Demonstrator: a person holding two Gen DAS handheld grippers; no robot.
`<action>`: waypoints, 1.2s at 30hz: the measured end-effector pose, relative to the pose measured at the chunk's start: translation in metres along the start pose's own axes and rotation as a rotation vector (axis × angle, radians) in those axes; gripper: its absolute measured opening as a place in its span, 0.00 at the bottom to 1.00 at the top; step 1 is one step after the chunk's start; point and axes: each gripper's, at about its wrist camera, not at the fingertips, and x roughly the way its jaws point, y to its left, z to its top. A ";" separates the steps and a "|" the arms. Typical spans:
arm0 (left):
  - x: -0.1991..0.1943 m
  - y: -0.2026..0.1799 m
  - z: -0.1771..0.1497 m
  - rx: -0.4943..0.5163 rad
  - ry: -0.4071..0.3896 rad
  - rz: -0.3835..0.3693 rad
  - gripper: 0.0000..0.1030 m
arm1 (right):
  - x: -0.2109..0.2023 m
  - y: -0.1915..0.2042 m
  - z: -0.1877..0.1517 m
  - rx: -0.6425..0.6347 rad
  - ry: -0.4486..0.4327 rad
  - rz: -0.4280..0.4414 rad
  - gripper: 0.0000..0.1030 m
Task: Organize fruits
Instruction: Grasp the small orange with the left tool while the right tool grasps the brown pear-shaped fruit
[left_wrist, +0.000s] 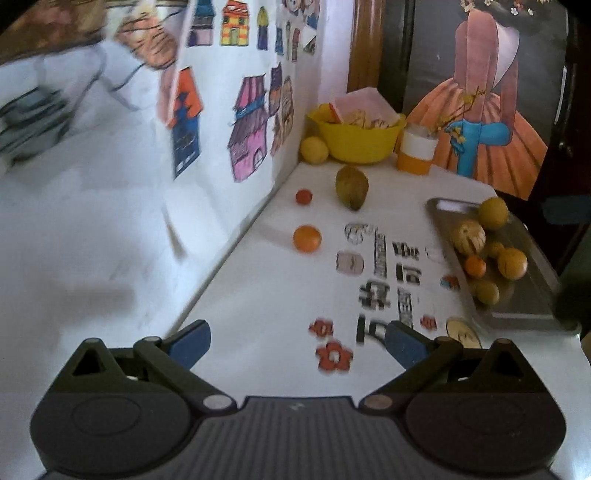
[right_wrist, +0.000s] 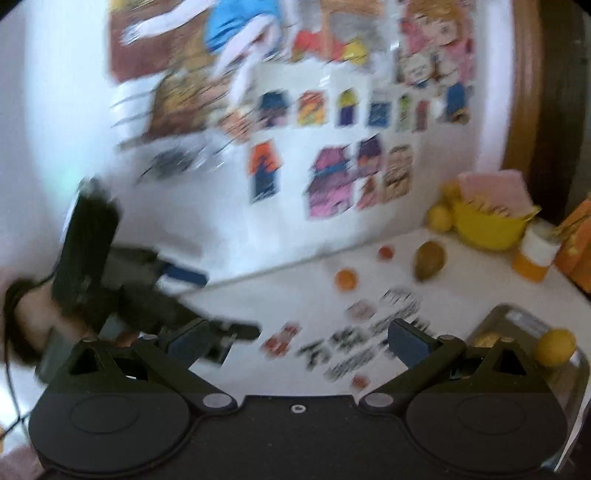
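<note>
Both claws, left (left_wrist: 297, 341) and right (right_wrist: 295, 341), are held wide and empty.
Six fruits are gathered on the tray (left_wrist: 524, 306) at 3 o'clock; an orange (left_wrist: 307, 238), a tomato (left_wrist: 303, 196) and a green fruit (left_wrist: 351, 187) are left at 12 o'clock.

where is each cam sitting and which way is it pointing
Left wrist: sits on the left gripper, low over the white table, facing the far corner; its open blue-padded fingers show at the bottom.
Right wrist: sits on the right gripper, higher, angled at the wall of drawings; its open fingers show, and at left a hand holding the left gripper.
Shared: orange, brownish-green fruit, small red fruit, yellow bowl, metal tray.
</note>
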 end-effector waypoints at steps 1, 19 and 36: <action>0.004 -0.001 0.004 0.002 -0.005 -0.005 1.00 | 0.006 -0.007 0.004 0.017 -0.004 -0.022 0.99; 0.114 -0.021 0.047 0.050 0.003 0.035 1.00 | 0.186 -0.148 0.041 0.231 0.106 -0.104 0.99; 0.147 -0.017 0.061 0.013 -0.004 -0.002 0.74 | 0.276 -0.167 0.043 0.272 0.141 -0.128 0.77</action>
